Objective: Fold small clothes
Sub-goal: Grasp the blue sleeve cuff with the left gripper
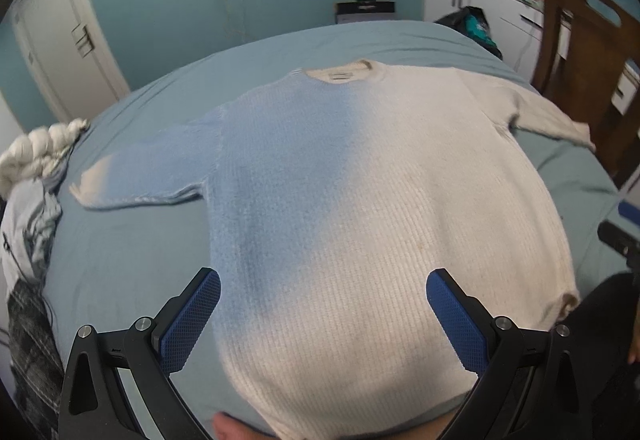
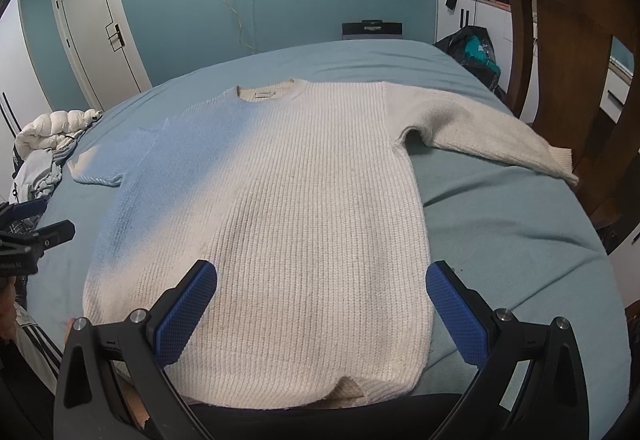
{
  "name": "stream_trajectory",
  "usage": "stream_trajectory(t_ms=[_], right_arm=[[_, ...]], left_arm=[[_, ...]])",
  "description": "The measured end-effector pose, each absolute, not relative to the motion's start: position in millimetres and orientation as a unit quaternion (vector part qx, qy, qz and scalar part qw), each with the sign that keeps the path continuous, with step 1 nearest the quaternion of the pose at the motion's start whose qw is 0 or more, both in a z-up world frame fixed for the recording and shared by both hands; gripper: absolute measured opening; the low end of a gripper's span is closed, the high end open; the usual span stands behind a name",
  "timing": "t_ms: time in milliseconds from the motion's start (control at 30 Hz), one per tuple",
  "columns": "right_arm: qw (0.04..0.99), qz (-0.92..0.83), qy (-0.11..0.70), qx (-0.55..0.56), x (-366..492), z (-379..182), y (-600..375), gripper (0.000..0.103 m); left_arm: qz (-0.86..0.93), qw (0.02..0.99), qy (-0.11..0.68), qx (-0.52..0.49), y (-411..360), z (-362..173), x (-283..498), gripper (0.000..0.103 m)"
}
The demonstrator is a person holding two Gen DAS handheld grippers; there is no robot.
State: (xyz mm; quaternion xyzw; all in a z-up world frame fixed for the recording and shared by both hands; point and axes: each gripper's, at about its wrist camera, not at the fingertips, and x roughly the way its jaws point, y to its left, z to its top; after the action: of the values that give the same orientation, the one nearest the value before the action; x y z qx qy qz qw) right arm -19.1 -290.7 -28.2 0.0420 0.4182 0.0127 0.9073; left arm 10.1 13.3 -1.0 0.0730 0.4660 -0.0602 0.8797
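Sweater (image 2: 296,224) flat on blue bed (image 2: 500,240), teal-walled room.

- My left wrist camera looks low over the sweater's (image 1: 340,200) hem, facing its collar.
- My right wrist camera shares that sweater (image 2: 288,208), lower centre frame.

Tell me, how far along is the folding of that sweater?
Barely begun. Done: the sweater lies spread flat on the bed, both sleeves out to the sides, collar at the far end. In hand: nothing yet; the left hand-held gripper and right hand-held gripper are both open above the hem end, gripping nothing. Left: every fold, sleeves and body.
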Motion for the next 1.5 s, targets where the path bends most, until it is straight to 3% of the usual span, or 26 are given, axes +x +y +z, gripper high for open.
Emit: stream_trajectory(t_ms=[233, 367, 767, 933, 1100, 1167, 1267, 1300, 1433, 1500], right_arm=[[0.905, 0.042, 0.419, 0.054, -1.4, -28.9, -285.9, 0.102], [0.909, 0.037, 0.410, 0.059, 11.3, -34.1, -281.9, 0.102], [0.909, 0.033, 0.414, 0.035, 14.9, -37.3, -273.2, 0.102], [0.908, 0.027, 0.417, 0.031, 23.1, -41.2, -269.5, 0.102], [0.902, 0.013, 0.431, 0.019, 31.4, -48.0, -263.7, 0.102], [0.901, 0.008, 0.433, 0.012, 32.7, -49.1, -260.4, 0.102], [0.902, 0.005, 0.431, 0.003, 34.1, -49.3, -255.6, 0.102], [0.901, 0.005, 0.434, -0.001, 35.2, -50.4, -254.1, 0.102], [0.898, 0.007, 0.441, -0.004, 37.1, -53.9, -252.5, 0.102], [0.898, 0.009, 0.441, -0.001, 36.6, -54.2, -253.0, 0.102]], left_arm=[[-0.006, 0.895, 0.444, 0.041, 95.9, 23.7, 37.3, 0.103], [0.055, 0.884, 0.463, 0.024, 167.0, 11.3, 66.6, 0.103], [0.199, 0.782, 0.532, -0.256, 426.7, -112.8, 176.0, 0.103], [0.213, 0.757, 0.495, -0.370, 488.0, -142.1, 222.2, 0.103], [0.261, 0.727, 0.493, -0.400, 514.0, -175.3, 260.6, 0.100], [0.274, 0.718, 0.498, -0.403, 517.2, -187.1, 268.4, 0.084], [0.300, 0.714, 0.501, -0.385, 514.2, -193.0, 282.8, 0.083], [0.298, 0.719, 0.506, -0.372, 510.8, -192.5, 288.9, 0.078], [0.278, 0.732, 0.523, -0.337, 512.5, -185.2, 312.6, 0.017], [0.275, 0.732, 0.519, -0.345, 511.6, -176.7, 311.0, 0.011]])
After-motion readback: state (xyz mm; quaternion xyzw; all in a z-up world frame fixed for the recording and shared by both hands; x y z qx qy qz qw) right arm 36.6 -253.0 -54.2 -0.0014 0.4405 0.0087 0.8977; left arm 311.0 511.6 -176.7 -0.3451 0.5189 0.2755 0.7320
